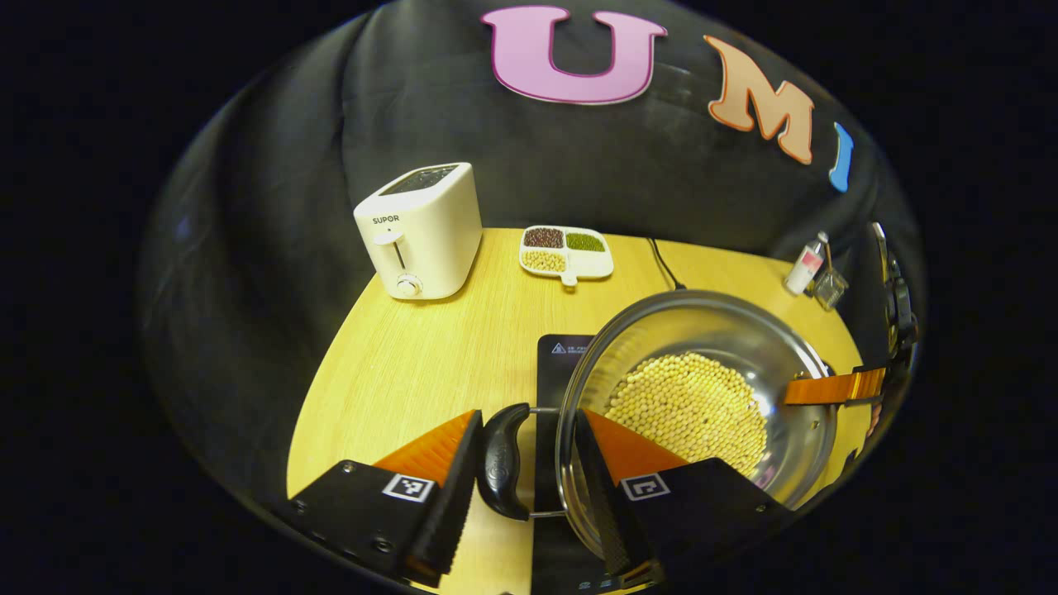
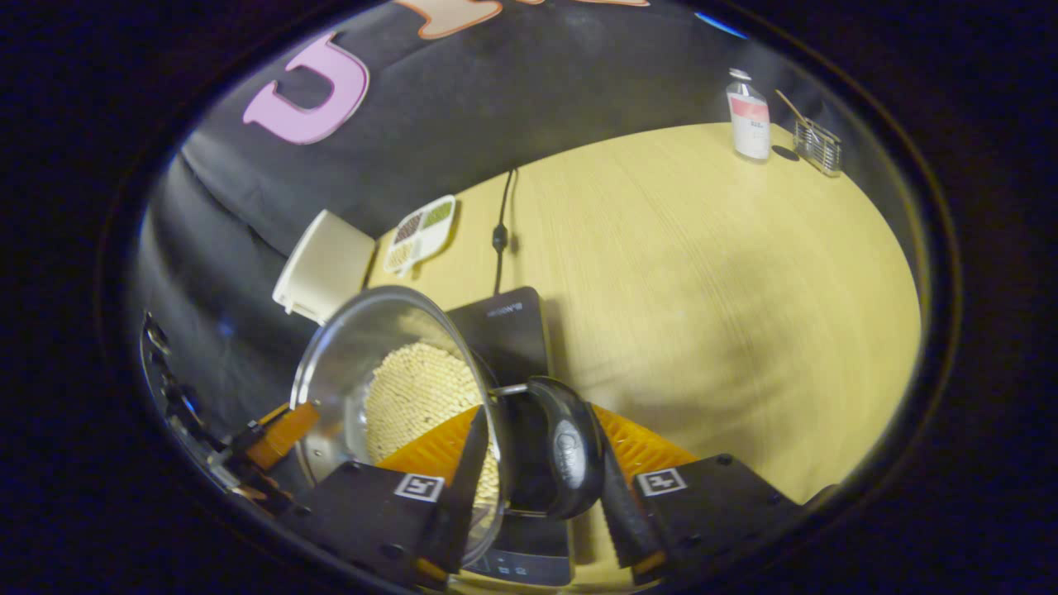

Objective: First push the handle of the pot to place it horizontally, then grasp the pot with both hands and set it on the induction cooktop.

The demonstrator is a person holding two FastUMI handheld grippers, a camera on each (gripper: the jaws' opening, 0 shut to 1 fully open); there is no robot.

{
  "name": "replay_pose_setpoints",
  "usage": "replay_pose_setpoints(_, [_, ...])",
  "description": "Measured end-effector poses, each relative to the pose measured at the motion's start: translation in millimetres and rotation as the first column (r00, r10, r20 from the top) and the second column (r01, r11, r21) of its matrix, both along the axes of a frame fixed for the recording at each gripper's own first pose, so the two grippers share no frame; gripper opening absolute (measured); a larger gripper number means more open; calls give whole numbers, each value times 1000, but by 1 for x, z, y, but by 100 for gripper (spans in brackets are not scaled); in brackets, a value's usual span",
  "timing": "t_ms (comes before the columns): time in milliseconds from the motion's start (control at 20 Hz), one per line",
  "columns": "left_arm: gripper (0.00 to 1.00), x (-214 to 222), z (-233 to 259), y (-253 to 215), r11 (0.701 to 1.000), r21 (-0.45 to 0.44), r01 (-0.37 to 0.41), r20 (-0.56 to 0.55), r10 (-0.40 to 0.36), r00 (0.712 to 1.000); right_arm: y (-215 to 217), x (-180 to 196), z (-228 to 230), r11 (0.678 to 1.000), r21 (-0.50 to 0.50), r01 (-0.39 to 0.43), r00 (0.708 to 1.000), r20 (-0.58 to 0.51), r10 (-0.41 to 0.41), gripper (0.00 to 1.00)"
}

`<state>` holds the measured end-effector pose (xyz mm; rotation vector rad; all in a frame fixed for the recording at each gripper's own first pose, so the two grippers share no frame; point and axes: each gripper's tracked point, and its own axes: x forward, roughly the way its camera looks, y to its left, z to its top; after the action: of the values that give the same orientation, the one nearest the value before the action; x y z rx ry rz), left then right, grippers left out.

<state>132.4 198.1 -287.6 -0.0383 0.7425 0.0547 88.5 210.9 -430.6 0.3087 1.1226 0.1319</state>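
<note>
Both grippers' jaws pinch the pot (image 1: pixel 702 397) by handle and rim, its body hiding most of the cooktop (image 2: pixel 504 330).

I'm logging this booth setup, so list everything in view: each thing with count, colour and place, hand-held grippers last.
pot: one, steel, holding pale beans, over the cooktop.
pot handles: two, black, one at each side of the pot.
cooktop: one, black, under the pot.
toaster: one, white, back left of the table.
bean tray: one, white, with dark, green and yellow beans, beside the toaster.
cable: one, black, behind the cooktop.
bottle: one, white, far corner.
wire holder: one, metal, beside the bottle.
table: one, light wood.
left hand-held gripper: around one handle and the rim.
right hand-held gripper: around the other handle and the rim.
</note>
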Motion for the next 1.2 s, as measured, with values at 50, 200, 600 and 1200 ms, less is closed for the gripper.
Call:
replay_pose_setpoints(50, [75,-2,4,3,1000,6,-26,15,26,1000,-5,1,5,1000,-8,12,1000,25,-12,82])
replay_pose_setpoints(200, [98,-2,30,10,996,45,-78,103,73,992,-38,0,20,995,-97,24,992,126,-12,100])
replay_pose_setpoints(600, [96,-36,133,-32,985,162,-62,318,7,948,-85,-34,125,994,-95,54,923,385,-14,92])
replay_pose_setpoints(1200, [96,-156,266,-170,990,111,-88,561,10,828,-210,-129,326,987,-163,-12,750,651,117,91])
